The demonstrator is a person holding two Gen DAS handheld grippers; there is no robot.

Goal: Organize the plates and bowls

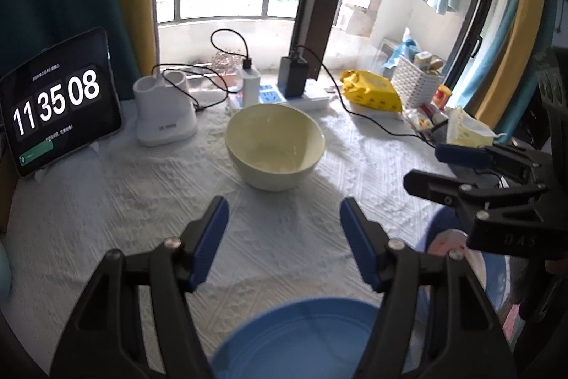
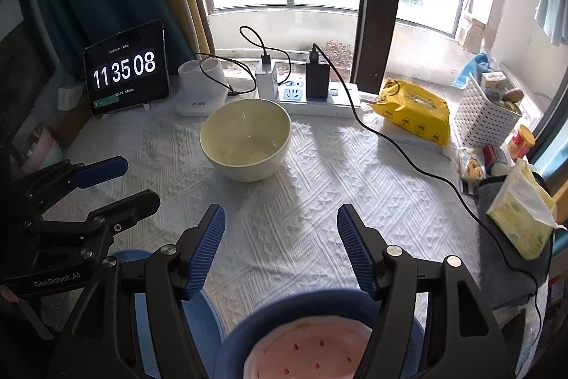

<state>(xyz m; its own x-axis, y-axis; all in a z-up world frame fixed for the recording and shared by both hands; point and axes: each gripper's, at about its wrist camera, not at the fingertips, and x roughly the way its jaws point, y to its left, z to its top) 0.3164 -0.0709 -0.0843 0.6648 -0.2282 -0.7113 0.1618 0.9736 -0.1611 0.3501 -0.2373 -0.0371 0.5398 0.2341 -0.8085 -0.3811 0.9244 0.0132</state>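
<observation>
Left tool (image 1: 284,237) and right tool (image 2: 280,244) are showing black angular frames, ribbed blue pads (image 2: 207,247), silver screws; white "GenRobot.AI" lettering is sitting lower left.

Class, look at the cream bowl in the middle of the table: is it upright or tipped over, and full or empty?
Upright and empty: the cream bowl rests on its base, rim up, its bare inside visible.

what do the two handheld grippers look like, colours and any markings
Both are black linkage frames with silver pivot pins and ribbed blue finger pads. The left gripper carries white "GenRobot.AI" lettering on its body, seen from the right wrist view. The right gripper shows faint embossed characters, unreadable.
</observation>
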